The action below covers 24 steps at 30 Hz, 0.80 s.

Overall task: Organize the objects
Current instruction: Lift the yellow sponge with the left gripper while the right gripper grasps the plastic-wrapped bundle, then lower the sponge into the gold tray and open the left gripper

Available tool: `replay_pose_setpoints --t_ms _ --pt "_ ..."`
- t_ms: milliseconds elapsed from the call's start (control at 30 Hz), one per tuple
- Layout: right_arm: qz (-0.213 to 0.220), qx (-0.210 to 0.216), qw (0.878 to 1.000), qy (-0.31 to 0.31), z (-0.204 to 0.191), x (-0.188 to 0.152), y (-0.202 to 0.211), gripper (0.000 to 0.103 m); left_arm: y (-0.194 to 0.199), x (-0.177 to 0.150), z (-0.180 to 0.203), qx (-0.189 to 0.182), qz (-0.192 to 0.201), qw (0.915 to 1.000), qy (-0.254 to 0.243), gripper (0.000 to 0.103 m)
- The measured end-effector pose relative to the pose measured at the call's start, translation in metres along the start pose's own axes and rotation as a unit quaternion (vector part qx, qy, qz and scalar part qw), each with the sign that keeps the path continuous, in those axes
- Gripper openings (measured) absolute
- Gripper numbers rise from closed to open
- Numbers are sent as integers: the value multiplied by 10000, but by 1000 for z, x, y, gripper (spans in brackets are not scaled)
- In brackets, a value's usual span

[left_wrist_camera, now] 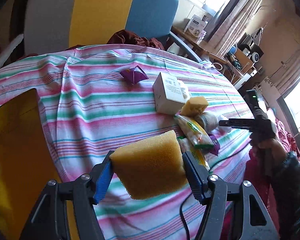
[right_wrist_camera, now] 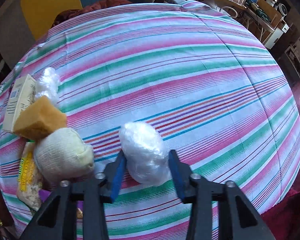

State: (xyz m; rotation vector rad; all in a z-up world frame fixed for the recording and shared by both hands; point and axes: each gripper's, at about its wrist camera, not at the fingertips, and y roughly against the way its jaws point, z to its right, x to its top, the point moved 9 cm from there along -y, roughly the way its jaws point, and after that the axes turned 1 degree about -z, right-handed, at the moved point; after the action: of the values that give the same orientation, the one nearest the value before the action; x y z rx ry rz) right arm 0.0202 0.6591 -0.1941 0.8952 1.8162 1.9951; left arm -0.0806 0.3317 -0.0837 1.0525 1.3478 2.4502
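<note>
Clamping: left tool [left_wrist_camera: 147,157] on yellow sponge [left_wrist_camera: 150,170], right tool [right_wrist_camera: 147,153] on plastic-wrapped ball [right_wrist_camera: 142,140], over striped cloth [right_wrist_camera: 190,80].

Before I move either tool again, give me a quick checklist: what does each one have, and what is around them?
1. Left tool gripping the large tan foam sponge block: ok, both pads press its sides, lifted off the cloth.
2. Right tool on the white crinkled plastic-wrapped bundle: cannot tell; the bundle sits between the pads, contact on the right side is unclear.
3. Striped pink-and-green tablecloth beyond the bundle bare: ok.
4. Pile beside the right tool, cream knitted sock roll and small tan sponge wedge: not ok, very close.
5. Yellow bin reachable for the sponge: cannot tell.
</note>
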Motion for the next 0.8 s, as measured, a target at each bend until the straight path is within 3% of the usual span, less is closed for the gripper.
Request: replay_pose_setpoints --t_ms 233,367,567,700,800 --pt "517 408 9969 -437 12 -1 25 31 26 -17 -10 121 211 9997 22 68" --pt "891 813 9923 -282 -12 -8 60 31 40 -28 -32 235 304 9989 250 68" --pt "1314 1790 9734 572 -111 -32 108 31 70 -45 -73 440 546 9947 751 68" --pt "1064 2382 9541 1469 -199 -73 108 31 97 -61 -104 639 726 9895 1071 68" --pt "783 2490 9418 2119 -255 -109 91 31 120 -76 -128 820 833 9850 1270 68"
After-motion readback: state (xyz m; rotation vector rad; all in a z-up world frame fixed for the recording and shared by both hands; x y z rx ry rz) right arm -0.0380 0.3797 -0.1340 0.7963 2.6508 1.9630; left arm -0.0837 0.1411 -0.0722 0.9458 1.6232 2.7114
